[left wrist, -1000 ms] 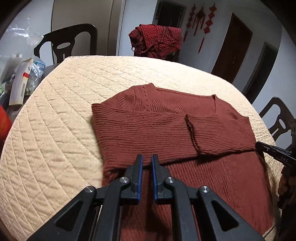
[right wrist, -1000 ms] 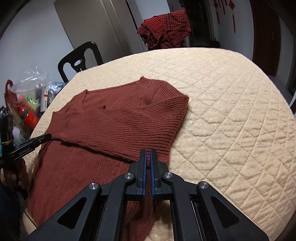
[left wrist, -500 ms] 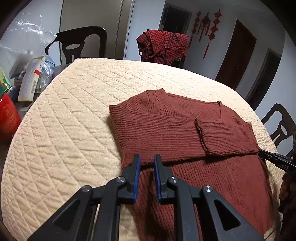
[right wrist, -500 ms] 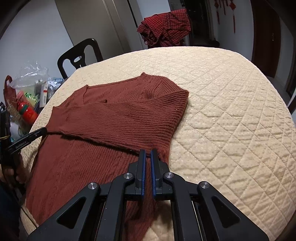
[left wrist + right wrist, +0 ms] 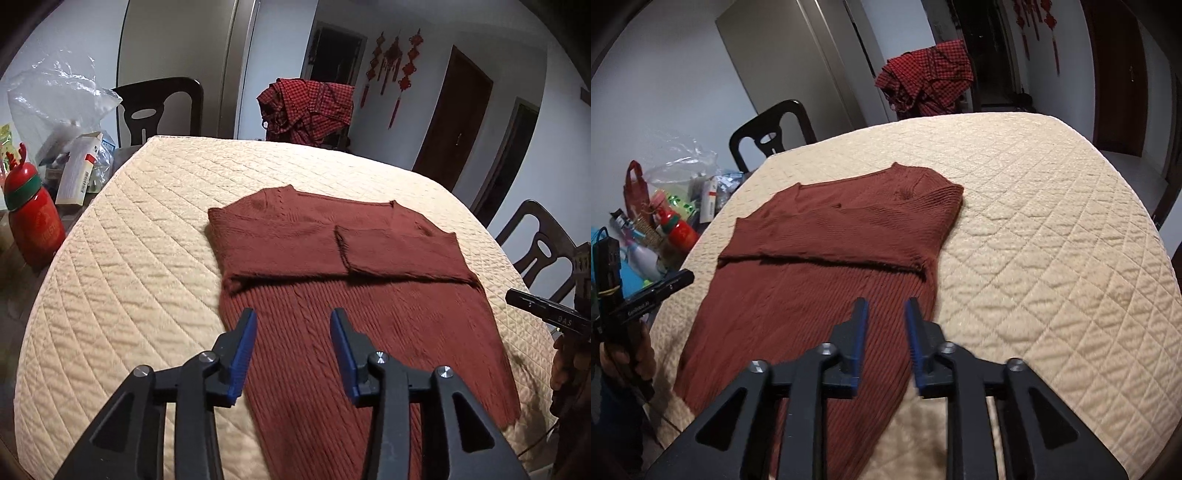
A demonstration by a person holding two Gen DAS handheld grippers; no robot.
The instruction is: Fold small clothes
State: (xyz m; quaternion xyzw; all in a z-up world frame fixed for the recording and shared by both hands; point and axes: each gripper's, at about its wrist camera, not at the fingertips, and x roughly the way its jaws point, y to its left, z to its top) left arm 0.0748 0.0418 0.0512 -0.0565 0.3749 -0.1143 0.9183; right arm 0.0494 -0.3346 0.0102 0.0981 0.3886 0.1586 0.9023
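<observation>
So we've got the rust-red knit sweater (image 5: 354, 295) lying flat on the quilted cream table cover (image 5: 122, 280), both sleeves already folded in across the chest, hem end toward us. Our left gripper (image 5: 293, 321) and right gripper (image 5: 885, 312) have both just been opening: jaws parted partway, nothing between them, hovering over the lower body of the sweater, one near each side edge. Handling-wise, this looks like a soft, floppy ribbed knit, fairly light but thick enough to bunch, and it'll probably drag a bit on that quilted fabric rather than slide. We'd guess the stretchy rib sags if we lift from one spot only, so best to pinch it at the two bottom hem corners, together, grabbing both layers, and carry the hem up toward the collar. Grab too shallow and the knit may just slip out.
</observation>
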